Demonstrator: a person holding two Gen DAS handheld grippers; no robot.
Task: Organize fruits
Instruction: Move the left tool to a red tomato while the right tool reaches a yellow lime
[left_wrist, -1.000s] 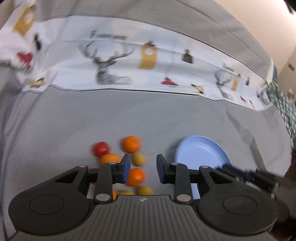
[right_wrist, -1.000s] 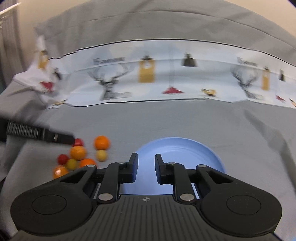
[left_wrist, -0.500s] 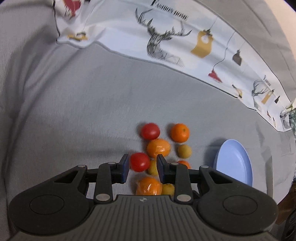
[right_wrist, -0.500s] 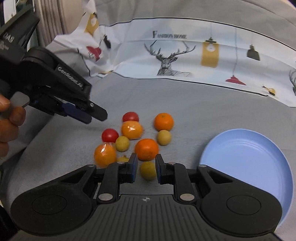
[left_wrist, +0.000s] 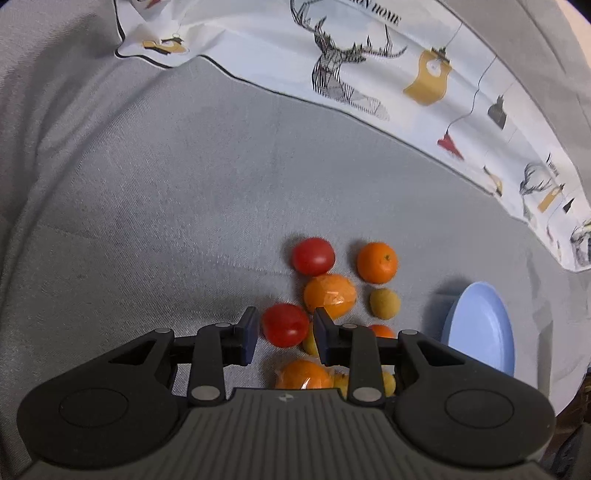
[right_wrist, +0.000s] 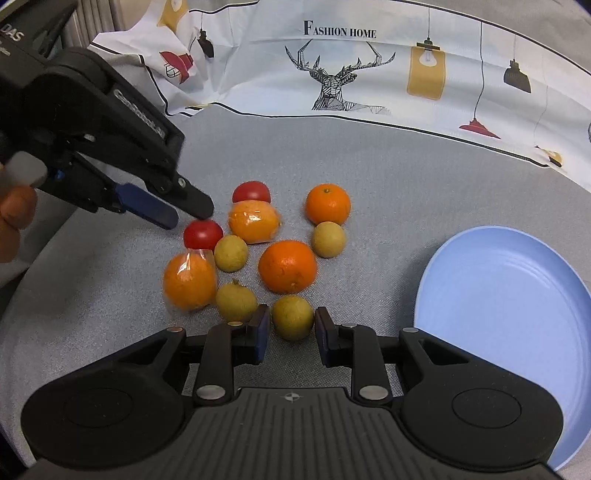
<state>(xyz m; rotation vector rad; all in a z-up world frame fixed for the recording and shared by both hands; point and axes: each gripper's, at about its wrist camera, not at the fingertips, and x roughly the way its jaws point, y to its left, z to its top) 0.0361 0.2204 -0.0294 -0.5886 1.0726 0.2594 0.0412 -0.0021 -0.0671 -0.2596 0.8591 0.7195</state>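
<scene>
A cluster of fruit lies on the grey cloth: two red tomatoes, several oranges and several small yellow-green fruits. My left gripper (left_wrist: 284, 330) is open, its jaws on either side of the near red tomato (left_wrist: 285, 325); it also shows in the right wrist view (right_wrist: 184, 214) just above that tomato (right_wrist: 203, 234). My right gripper (right_wrist: 288, 330) is open around the nearest yellow-green fruit (right_wrist: 293, 316). The light blue plate (right_wrist: 498, 332) lies empty to the right; it shows in the left wrist view (left_wrist: 480, 332) too.
A white printed cloth (right_wrist: 351, 74) with deer and lamp motifs lies along the back of the grey surface. Two oranges (right_wrist: 190, 280) are in clear wrap. The person's hand (right_wrist: 14, 218) holds the left gripper at the left edge.
Both grippers have moved in toward the fruit cluster. The left one now has the near tomato between its jaws, the right one the nearest yellow-green fruit. The plate has slid toward the right in both views.
</scene>
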